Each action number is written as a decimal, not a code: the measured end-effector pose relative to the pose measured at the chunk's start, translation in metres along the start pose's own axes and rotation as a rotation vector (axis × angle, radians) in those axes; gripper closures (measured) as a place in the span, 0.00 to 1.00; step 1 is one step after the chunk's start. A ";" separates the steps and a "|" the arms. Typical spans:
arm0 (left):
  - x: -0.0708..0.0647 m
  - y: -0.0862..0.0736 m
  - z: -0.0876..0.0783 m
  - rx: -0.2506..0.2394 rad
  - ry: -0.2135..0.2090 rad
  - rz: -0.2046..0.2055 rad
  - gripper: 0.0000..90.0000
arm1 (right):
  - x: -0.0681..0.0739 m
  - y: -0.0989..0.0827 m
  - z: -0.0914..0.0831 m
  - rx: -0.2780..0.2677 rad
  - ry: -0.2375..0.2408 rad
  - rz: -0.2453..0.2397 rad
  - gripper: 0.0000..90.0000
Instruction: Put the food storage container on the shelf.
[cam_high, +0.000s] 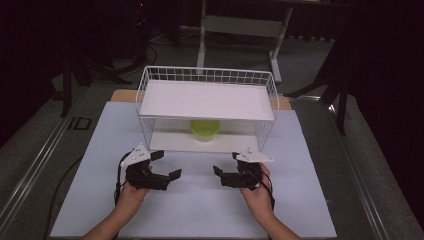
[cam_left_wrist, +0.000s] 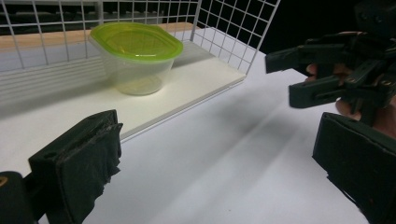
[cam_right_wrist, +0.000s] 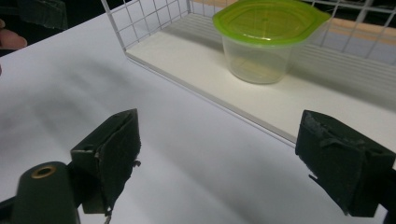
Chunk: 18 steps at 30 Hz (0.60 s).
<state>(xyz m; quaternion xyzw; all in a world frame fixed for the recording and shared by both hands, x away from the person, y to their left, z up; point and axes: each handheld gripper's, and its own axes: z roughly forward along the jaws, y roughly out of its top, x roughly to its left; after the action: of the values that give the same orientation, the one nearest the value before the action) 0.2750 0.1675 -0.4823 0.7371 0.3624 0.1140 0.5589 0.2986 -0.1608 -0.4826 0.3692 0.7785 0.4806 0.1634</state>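
Surroundings: white wire rack (cam_high: 207, 107) stands at the far middle of the white table (cam_high: 200, 205); its near side is open, wire walls at left, right and back
Container: clear tub with green lid (cam_high: 204, 129) sits upright on the rack's lower shelf (cam_left_wrist: 205, 79), lid on, under the upper shelf (cam_high: 207, 100)
Left gripper (cam_high: 167, 165): jaws wide, nothing between them, near-left of the tub, well apart
Right gripper (cam_high: 226, 167): jaws wide, empty, near-right of the tub, clear of the rack
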 end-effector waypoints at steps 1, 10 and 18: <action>0.000 -0.001 -0.001 0.004 0.000 0.000 0.02 | -0.001 0.000 -0.003 -0.010 0.008 0.011 0.16; 0.000 -0.007 -0.013 0.015 0.013 -0.007 0.02 | -0.012 -0.005 -0.026 -0.015 0.003 0.018 0.17; -0.002 -0.015 -0.020 0.047 0.018 -0.031 0.02 | -0.022 -0.013 -0.045 -0.025 0.018 0.018 0.17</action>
<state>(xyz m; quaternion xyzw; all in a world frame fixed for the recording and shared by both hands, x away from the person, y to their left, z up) 0.2563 0.1829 -0.4884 0.7433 0.3816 0.1033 0.5397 0.2801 -0.2088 -0.4744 0.3700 0.7704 0.4950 0.1567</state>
